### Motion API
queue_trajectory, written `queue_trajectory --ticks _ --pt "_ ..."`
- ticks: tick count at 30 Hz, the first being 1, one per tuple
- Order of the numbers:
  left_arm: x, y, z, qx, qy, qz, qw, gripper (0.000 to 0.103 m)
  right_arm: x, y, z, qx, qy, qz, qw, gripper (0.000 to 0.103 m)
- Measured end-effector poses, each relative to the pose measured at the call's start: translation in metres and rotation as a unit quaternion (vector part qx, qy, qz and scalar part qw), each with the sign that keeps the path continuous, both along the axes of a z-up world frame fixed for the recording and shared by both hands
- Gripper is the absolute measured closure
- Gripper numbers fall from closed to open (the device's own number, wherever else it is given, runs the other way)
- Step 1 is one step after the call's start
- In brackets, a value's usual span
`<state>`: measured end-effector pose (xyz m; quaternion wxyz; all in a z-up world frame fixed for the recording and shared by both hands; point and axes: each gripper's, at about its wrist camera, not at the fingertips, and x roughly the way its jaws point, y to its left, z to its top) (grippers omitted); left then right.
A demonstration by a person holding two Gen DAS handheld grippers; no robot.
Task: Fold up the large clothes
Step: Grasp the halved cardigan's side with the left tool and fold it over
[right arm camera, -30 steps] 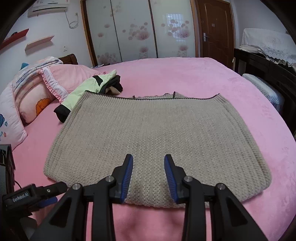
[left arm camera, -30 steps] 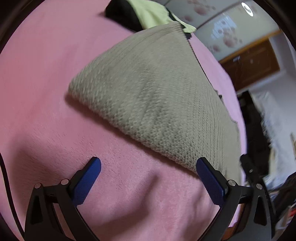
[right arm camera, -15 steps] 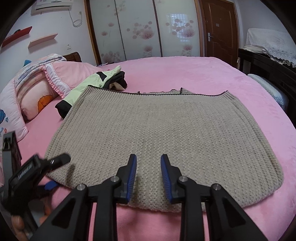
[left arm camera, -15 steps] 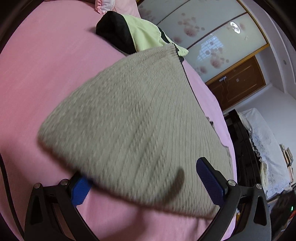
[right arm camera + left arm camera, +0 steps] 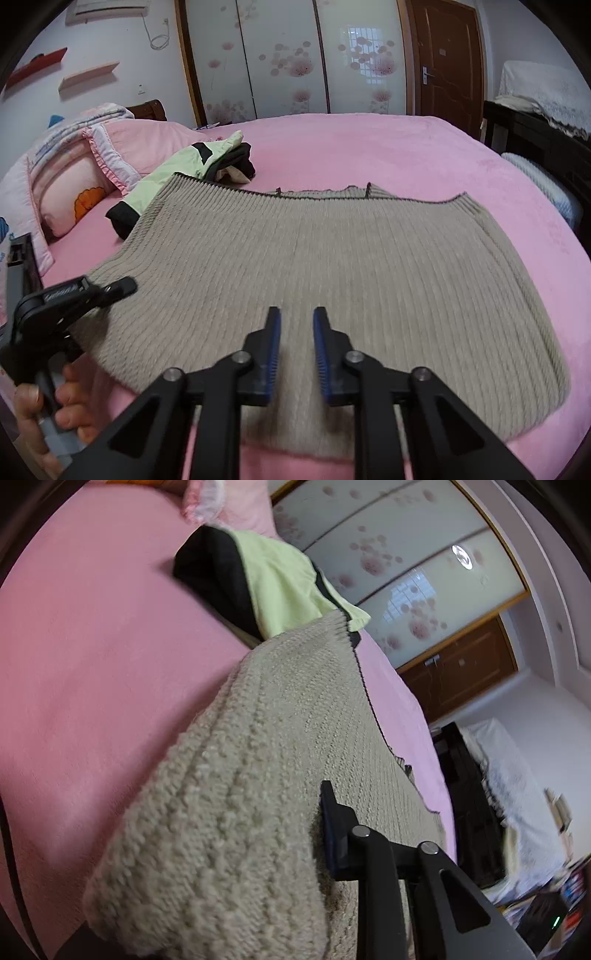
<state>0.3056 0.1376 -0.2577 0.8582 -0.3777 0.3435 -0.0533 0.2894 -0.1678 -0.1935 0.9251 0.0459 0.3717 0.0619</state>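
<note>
beige knit sweater (image 5: pixel 332 258) lies spread flat on the pink bed (image 5: pixel 369 147), ribbed hem w/ dark trim at the far edge, near edge twd the cams. left gripper (image 5: pixel 110 291) is at the sweater's near-left corner; jaws closing, knit bunched up btwn them & pads pressing on it. in the left wrist view that corner rises in a thick fold over one finger, only the other blue-padded finger (image 5: pixel 334 834) shows, tight against the cloth. a hand (image 5: pixel 55 410) wraps the left gripper's handle, low left in the right wrist view.

right gripper (image 5: pixel 297 321) sits over the near edge around the middle, jaws narrow & closing. sweater shows in the slim gap btwn the blue pads; can't tell if any cloth is pinched.

lime-green & black jacket (image 5: pixel 177 166) heaped just past the sweater's far-left corner, touching it. pink frilled pillows (image 5: pixel 74 166) at far left. floral sliding wardrobe doors (image 5: pixel 288 55) & a brown door (image 5: pixel 443 55) behind the bed.
</note>
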Motion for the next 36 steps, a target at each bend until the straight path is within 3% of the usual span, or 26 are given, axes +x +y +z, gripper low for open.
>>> queue_trajectory --ticks 4,9,13,18,22,26,29,32,34,36 --pt "-0.009 -0.015 0.026 0.063 -0.026 -0.001 0.9977 0.088 0.021 0.005 -0.003 -0.017 0.004 0.002 1.0 0.095" --pt "-0.016 -0.047 0.07 0.122 -0.081 -0.016 0.9891 0.089 0.045 0.007 -0.039 -0.007 0.069 0.014 0.997 0.098" --pt "-0.011 -0.089 0.104 0.169 -0.122 -0.047 0.9768 0.09 0.043 0.003 -0.049 0.006 0.071 0.015 0.997 0.098" --pt "0.0 -0.148 0.138 0.21 -0.162 -0.092 0.96 0.09 0.036 -0.026 -0.038 0.082 0.076 0.015 0.994 0.098" --pt "0.007 -0.206 0.154 0.231 -0.186 -0.139 0.9449 0.09 0.005 -0.077 -0.015 0.098 0.041 -0.049 0.993 0.098" --pt "0.009 -0.271 0.149 0.238 -0.194 -0.195 0.9314 0.09 -0.035 -0.134 0.001 0.086 0.015 -0.136 0.987 0.098" --pt "0.009 -0.325 0.128 0.257 -0.182 -0.244 0.9172 0.09 -0.064 -0.172 0.001 0.068 0.014 -0.189 0.98 0.098" --pt "0.01 -0.381 0.084 0.305 -0.132 -0.304 0.8929 0.09 -0.082 -0.198 -0.009 0.069 0.032 -0.212 0.974 0.098" --pt "0.004 -0.398 0.06 0.341 -0.115 -0.317 0.8776 0.088 -0.087 -0.205 -0.015 0.067 0.041 -0.216 0.973 0.098" --pt "-0.004 -0.405 0.049 0.373 -0.12 -0.316 0.8642 0.078 -0.094 -0.209 -0.017 0.065 0.045 -0.216 0.973 0.098"
